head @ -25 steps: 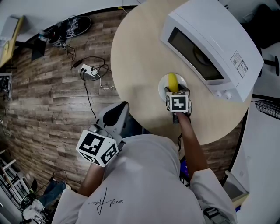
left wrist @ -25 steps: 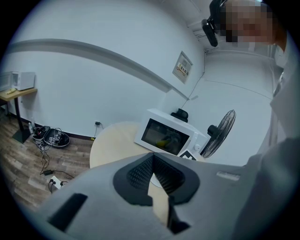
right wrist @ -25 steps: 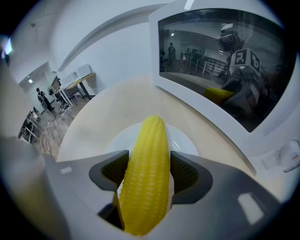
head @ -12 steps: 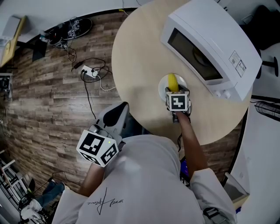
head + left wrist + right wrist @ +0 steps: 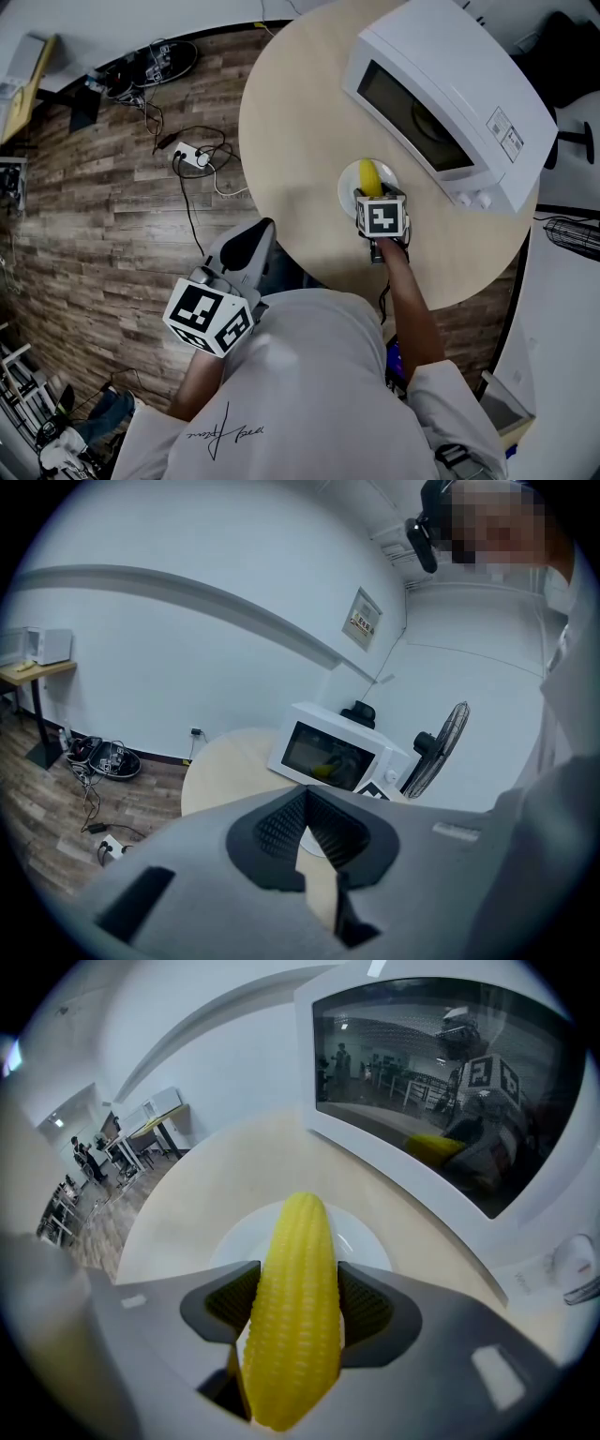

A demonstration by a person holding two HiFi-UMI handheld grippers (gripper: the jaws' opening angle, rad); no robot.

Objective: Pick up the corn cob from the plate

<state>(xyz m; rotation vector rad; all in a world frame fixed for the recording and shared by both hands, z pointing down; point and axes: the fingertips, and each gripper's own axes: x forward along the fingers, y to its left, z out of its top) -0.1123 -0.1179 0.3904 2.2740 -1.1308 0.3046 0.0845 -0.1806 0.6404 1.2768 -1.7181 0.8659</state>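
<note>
White microwave (image 5: 450, 94) just beyond right tool (image 5: 373, 195), door shut. Round pale surface (image 5: 291, 131) beneath it. Power strip (image 5: 192, 150), cables on wood floor (image 5: 94, 234), well left of tool.

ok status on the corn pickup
Right gripper jaws just been closing, pads on corn cob over plate. Left gripper shut, empty, back off table. Nothing in the way.

Head view looks steeply down on the table (image 5: 291, 141); both gripper views face the microwave (image 5: 328, 752), the right closer.
</note>
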